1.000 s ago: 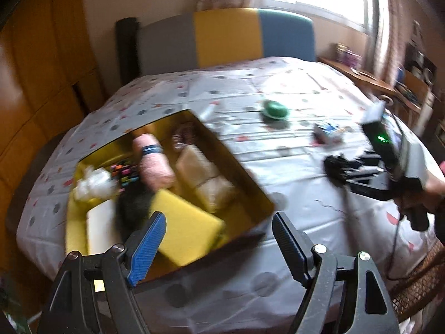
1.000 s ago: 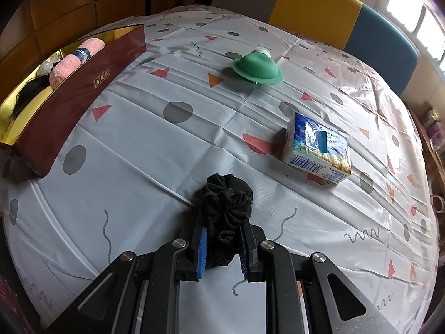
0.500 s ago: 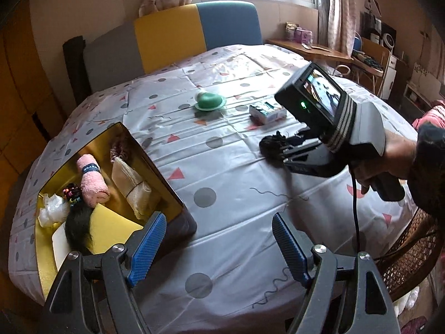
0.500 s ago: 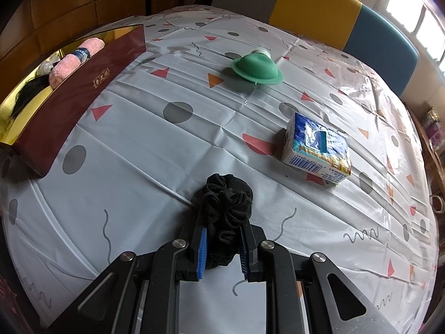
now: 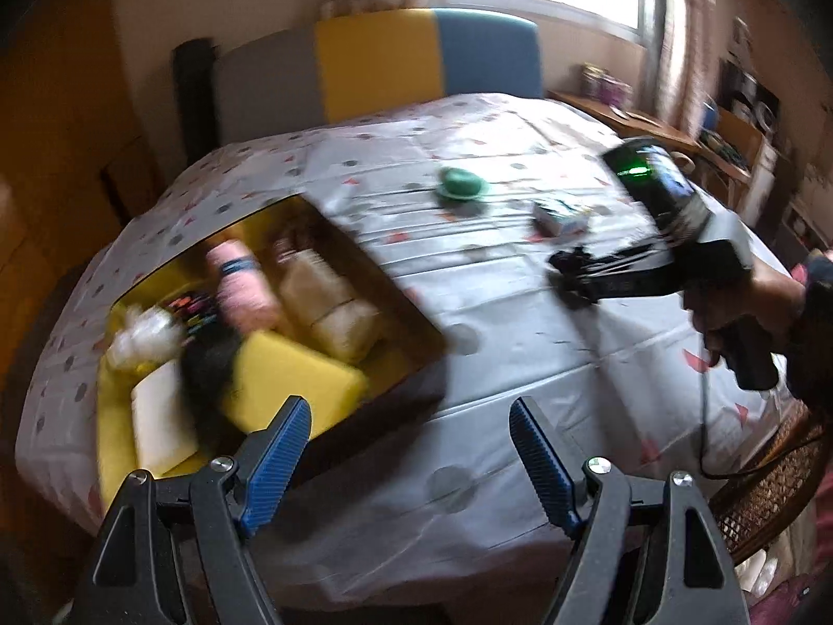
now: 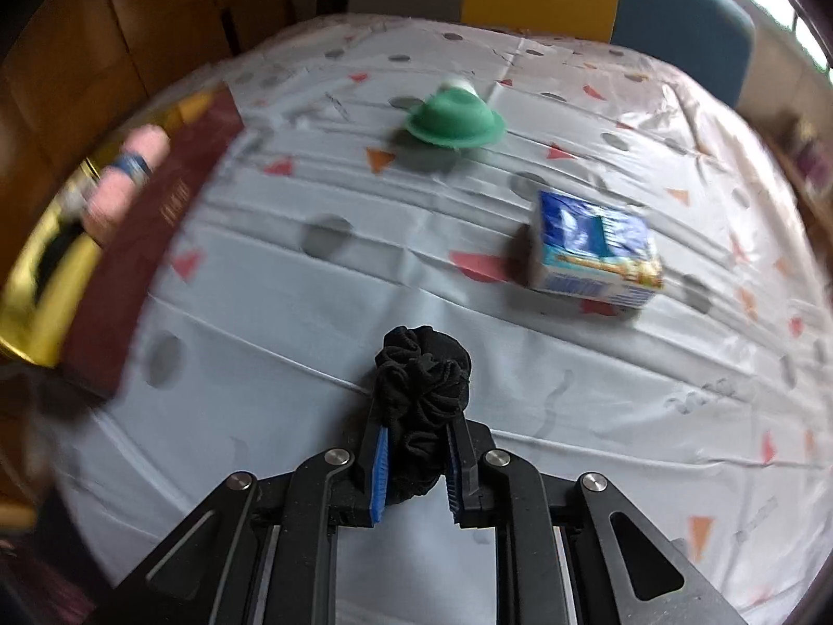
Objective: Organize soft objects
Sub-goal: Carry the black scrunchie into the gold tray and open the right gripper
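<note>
My right gripper (image 6: pixel 415 448) is shut on a black scrunchie (image 6: pixel 423 383) and holds it above the tablecloth; it also shows in the left wrist view (image 5: pixel 570 265). My left gripper (image 5: pixel 408 429) is open and empty, near the table's front edge by the gold-lined box (image 5: pixel 411 312). The box holds a pink rolled towel (image 5: pixel 242 286), a yellow sponge (image 5: pixel 291 380), beige pouches (image 5: pixel 333 307), black hair (image 5: pixel 208 370) and a white item (image 5: pixel 146 341). In the right wrist view the box's maroon wall (image 6: pixel 156 239) is at the left.
A green silicone lid (image 6: pixel 455 120) and a blue tissue pack (image 6: pixel 596 250) lie on the patterned tablecloth (image 6: pixel 312 286). A grey, yellow and blue chair back (image 5: pixel 380 67) stands behind the table. A wicker chair (image 5: pixel 770 489) is at the right.
The right gripper has lifted the scrunchie and swung toward the box; both views are now blurred. The left gripper has shifted back toward the box.
</note>
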Demonstrator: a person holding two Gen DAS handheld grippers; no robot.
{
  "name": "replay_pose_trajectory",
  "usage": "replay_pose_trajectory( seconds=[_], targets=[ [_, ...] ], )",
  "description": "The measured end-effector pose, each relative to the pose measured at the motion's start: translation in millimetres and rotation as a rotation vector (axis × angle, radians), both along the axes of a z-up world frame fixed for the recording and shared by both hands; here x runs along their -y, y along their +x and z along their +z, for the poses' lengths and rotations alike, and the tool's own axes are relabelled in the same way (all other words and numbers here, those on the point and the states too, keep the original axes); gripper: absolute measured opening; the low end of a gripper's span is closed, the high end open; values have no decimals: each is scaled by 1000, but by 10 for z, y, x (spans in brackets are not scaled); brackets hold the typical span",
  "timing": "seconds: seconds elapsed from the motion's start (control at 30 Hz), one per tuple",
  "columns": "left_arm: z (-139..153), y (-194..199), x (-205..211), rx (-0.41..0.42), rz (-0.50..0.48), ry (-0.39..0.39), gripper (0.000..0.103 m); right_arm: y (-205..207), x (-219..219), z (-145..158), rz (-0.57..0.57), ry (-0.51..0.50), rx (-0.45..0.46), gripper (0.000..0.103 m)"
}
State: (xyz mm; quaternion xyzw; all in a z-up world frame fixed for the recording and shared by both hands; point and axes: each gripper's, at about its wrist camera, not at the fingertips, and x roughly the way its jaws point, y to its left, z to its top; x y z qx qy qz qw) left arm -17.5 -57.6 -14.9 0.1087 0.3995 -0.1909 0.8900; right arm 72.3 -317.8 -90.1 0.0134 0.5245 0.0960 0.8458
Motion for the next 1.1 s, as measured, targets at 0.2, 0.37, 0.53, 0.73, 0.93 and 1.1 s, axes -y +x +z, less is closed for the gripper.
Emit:
replay_pose_trajectory(
  seconds=[0.2,0.37,0.53,0.73,0.93,1.1],
  targets=[
    [46,78,-771,-9,224,-56,80,5,-367,355,45,109,75,18],
    [113,147,-1416,23,424,-77,80,22,-944,744,176,188,163,18],
    [116,190,-1845,30,571,-85,80,45,-1779,987,372,265,200,18],
    [186,150,-2023,64,637,-77,80,81,-2724,804,550,282,138,18],
    [250,123,-2001,111,631,-48,80,28,-3343,356,675,169,35,18],
    [256,120,-1960,124,621,-27,80,27,-3409,190,672,131,4,18]
  ],
)
